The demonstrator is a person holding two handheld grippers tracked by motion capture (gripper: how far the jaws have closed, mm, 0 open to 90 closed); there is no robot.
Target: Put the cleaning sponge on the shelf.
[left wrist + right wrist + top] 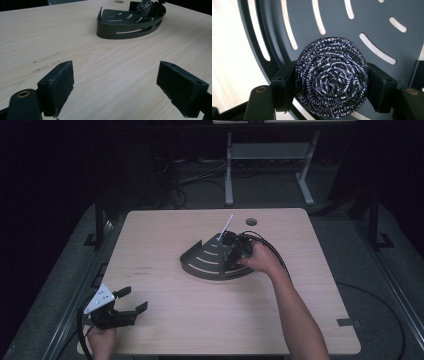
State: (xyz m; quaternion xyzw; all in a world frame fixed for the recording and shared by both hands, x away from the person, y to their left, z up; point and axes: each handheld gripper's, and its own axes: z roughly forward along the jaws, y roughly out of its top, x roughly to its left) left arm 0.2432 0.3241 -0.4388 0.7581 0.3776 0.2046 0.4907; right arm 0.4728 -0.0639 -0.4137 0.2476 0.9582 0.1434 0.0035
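Jaws of the right gripper (332, 82) clamp a steel scourer (331, 77) over the slotted tray (210, 260), probably to set it down, while the left gripper (131, 301) waits gaping at seven o'clock on the worktop (200, 315).

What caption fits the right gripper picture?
Right gripper squeezing a round steel-wool scourer over a dark slotted tray.

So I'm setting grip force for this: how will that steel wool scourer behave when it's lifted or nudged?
The scourer is a coil of thin metal strands, so it probably compresses springily. It looks airy, so likely light for its size. Its rough surface should catch on the right gripper pads rather than slip; being round, it might roll if nudged across the slotted tray.
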